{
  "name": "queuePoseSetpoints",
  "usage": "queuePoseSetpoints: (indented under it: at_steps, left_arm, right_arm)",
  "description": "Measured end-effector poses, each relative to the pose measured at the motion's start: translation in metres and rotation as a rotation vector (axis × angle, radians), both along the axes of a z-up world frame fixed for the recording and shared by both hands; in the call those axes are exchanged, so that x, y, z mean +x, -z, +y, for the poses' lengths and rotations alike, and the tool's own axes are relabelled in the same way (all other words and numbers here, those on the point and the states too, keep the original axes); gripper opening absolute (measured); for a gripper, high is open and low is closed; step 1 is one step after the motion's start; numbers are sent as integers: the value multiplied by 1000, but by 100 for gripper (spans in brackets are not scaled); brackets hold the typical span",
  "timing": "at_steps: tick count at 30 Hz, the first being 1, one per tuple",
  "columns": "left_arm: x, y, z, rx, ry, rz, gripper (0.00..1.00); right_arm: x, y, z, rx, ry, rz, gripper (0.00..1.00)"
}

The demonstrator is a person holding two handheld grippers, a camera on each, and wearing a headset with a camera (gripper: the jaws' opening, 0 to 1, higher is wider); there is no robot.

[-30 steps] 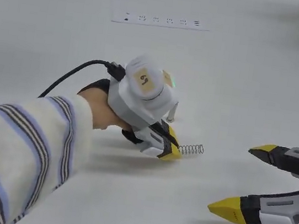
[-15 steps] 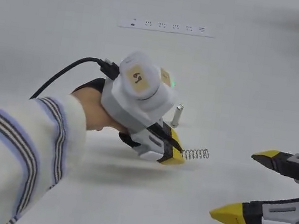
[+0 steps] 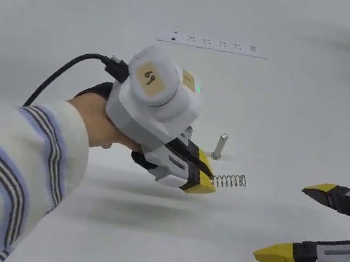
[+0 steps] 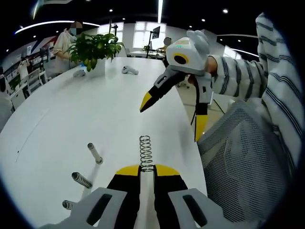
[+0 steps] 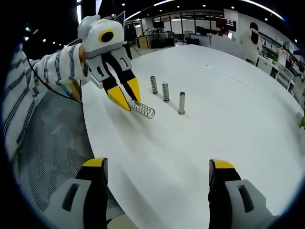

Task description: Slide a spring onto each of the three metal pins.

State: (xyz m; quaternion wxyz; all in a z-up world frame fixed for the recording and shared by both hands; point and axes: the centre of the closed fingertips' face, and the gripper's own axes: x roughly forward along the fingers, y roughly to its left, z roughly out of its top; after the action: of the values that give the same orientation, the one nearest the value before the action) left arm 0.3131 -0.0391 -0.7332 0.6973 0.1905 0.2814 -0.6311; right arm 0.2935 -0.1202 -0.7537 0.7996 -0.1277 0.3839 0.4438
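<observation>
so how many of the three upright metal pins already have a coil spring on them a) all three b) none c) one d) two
d: the right gripper view shows springs on the far metal pin and the middle metal pin, while the near metal pin is bare and the yellow-tipped left gripper holds a loose spring.

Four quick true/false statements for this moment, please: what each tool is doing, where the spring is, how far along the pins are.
1. The left tool is shut on one end of a spring. True.
2. The right tool grips a second spring. False: it is open and holds nothing.
3. Two of the three pins already carry springs. True.
4. The held spring is already threaded on the bare pin. False: it sticks out of the left tool, apart from that upright pin.
</observation>
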Motion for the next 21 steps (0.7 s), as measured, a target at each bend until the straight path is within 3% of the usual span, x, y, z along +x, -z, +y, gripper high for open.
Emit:
queuePoseSetpoints:
  at_steps: [21]
  left_arm:
    - [-13, -18, 45, -17, -104, -21, 2]
  right_arm:
    - [5, -14, 20, 10, -50, -36, 85]
